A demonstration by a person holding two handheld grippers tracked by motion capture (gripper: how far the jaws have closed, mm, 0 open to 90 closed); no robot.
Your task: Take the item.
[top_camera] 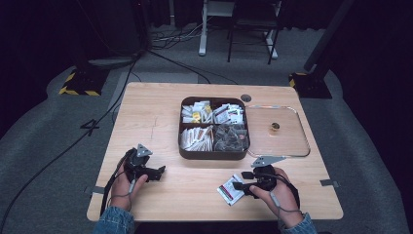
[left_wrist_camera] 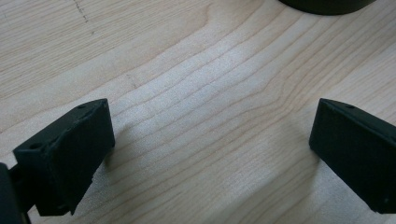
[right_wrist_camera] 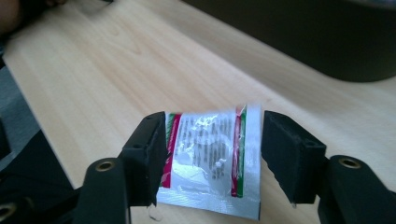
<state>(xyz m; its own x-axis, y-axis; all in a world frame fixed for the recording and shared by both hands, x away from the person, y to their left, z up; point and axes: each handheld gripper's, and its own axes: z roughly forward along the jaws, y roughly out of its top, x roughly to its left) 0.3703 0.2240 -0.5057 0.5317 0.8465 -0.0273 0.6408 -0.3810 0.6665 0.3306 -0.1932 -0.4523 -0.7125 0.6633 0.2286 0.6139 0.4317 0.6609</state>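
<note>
The work in hand is the handling of a single sachet (top_camera: 231,190) beside the divided box (top_camera: 213,154) of sorted packets. The sachet lies flat on the table (top_camera: 160,122), near the front edge, just ahead of the box and apart from it. The clear lid (top_camera: 302,141) lies off the box, to its right, so the compartments are open to access.

The right gripper (right_wrist_camera: 212,140) stands with its jaws parted on either side of the sachet. In the right gripper view the left jaw sits at or against the sachet's red-striped edge, while a visible gap separates the right jaw from the opposite edge. The pads therefore do not clamp the sachet; it rests on the wood by its own weight. The left gripper (left_wrist_camera: 210,140) is open wide over bare table, with nothing between its jaws.

Judged from this layout, the sachet is outside the box and not gripped, so whichever way it is bound, the transfer is incomplete.

The high view gives the overall arrangement: box, lid, both hands (top_camera: 124,187) and the sachet's place relative to them. It does not resolve the jaw gap. The right gripper view supplies that detail, together with the sachet's printed face and silver border. The left gripper view confirms empty jaws and shows the box's dark rim at the top edge.
</note>
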